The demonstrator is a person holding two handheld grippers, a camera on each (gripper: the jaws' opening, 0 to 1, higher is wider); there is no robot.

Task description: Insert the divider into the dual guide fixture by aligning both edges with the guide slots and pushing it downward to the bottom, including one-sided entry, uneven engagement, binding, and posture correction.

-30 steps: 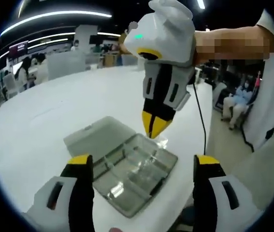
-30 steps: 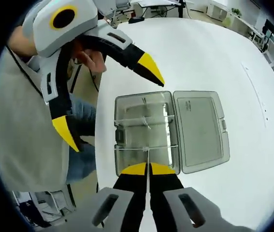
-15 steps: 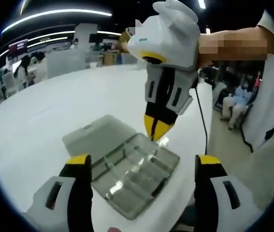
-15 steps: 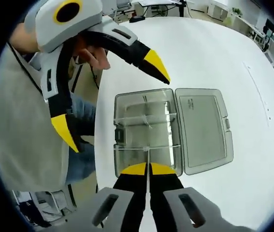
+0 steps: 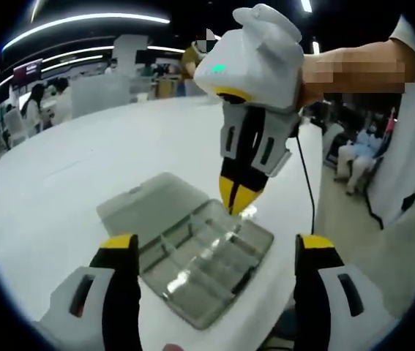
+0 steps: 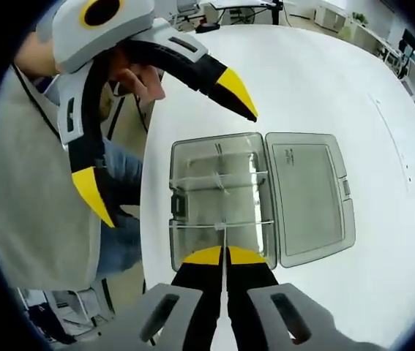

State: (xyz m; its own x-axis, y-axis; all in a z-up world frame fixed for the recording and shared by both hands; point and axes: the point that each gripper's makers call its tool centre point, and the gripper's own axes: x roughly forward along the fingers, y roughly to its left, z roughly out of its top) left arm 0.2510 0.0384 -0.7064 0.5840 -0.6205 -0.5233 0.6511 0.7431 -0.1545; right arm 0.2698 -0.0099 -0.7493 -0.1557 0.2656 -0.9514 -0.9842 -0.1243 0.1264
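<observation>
The clear divider point(image 6: 224, 238) is pinched edge-on between the right gripper's point(image 6: 224, 255) closed jaws, just above the near end of the open plastic box point(image 6: 218, 197) on the white surface point(image 6: 324, 95). The left gripper point(image 5: 218, 245) hovers with jaws wide apart. Judging by this, insertion is starting; next, both edges need lining up with the slots.
</observation>
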